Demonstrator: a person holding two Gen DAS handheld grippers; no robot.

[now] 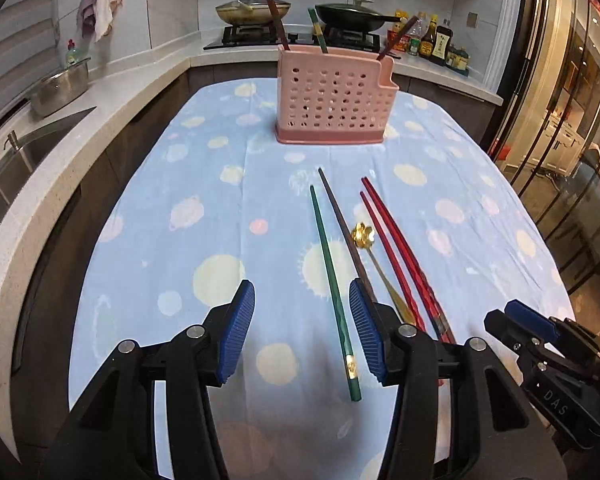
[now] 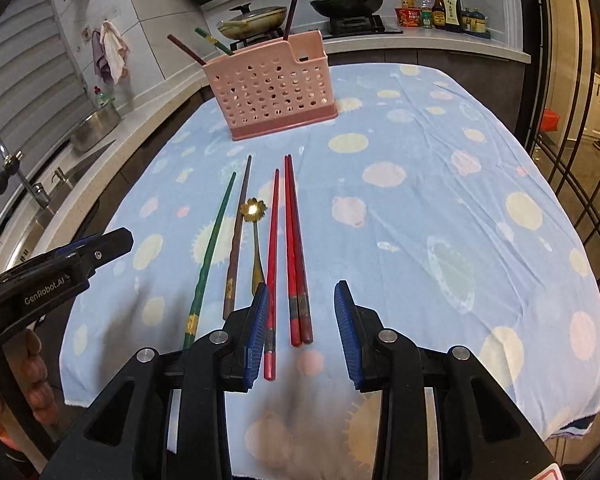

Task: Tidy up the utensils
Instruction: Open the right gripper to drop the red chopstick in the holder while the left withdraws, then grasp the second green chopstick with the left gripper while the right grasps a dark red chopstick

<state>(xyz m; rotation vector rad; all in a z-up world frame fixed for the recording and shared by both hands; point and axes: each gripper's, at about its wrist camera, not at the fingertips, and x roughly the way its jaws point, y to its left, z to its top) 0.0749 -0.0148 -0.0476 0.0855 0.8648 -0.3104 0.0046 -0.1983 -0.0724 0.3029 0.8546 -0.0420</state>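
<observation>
We hold both claws over the desk [image 1: 148,208], which wears a blue cloth with pale planets. Our left claw [image 1: 302,332] has its pads apart with nothing pressed between them; the green chopstick [image 1: 332,292] lies on the cloth in the gap, nearer the right pad, and touches neither as far as we can tell. Just right of that claw lie the brown chopstick [image 1: 342,224], the gold spoon [image 1: 370,246] with a flower-shaped bowl, and the red chopsticks [image 1: 396,236].

Our right claw [image 2: 301,334] also stands parted and empty. A pair of red chopsticks lies between its pads, and a single red chopstick [image 2: 272,264] runs partly behind its left pad; whether they touch we cannot tell. To that claw's left lie the spoon, the brown stick and the green one.

Well ahead of both claws stands the pink perforated holder [image 2: 272,88], upright, with three chopsticks already leaning in it.
</observation>
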